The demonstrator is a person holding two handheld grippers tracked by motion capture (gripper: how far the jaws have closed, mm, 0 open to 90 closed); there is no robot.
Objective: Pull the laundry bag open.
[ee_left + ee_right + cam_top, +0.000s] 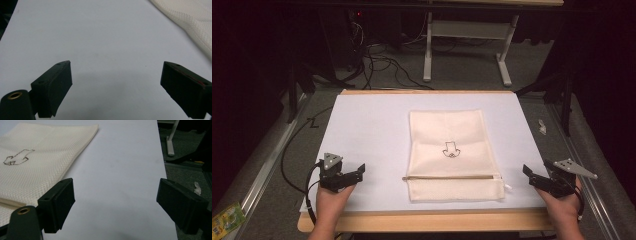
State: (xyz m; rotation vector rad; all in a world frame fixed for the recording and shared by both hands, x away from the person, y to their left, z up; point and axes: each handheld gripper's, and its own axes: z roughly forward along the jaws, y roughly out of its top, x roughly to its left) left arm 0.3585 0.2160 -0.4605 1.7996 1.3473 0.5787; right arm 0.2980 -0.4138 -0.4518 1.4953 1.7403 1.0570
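Seen from above, a person's two hands enter at the near edge of a table [362,115] covered by a white sheet. The left hand [331,199] holds the left gripper [357,172] near the table's front left corner, its jaws spread and holding nothing. The right hand [563,206] holds the right gripper [532,176] at the front right edge, jaws likewise apart and empty. Between them, well clear of both, a cream mesh bag [452,152] lies flat at the middle of the sheet, a zipper [447,177] running across it near its front end and a small dark outline drawing [450,149] at its centre. Beyond the table, cables [377,62] trail over the grey floor beside a white table frame [464,40]; a green packet [224,220], too small to identify, lies at lower left.

From the left gripper [116,82], two black jaws stand wide over bare white sheet, with a corner of the bag [192,20] at upper right.

From the right gripper [116,200], the jaws stand wide over the sheet near the table's edge. The bag [37,162] lies to the left, just behind the left jaw, its drawing [16,157] visible. A scrap of pale litter [197,188] sits on the floor.
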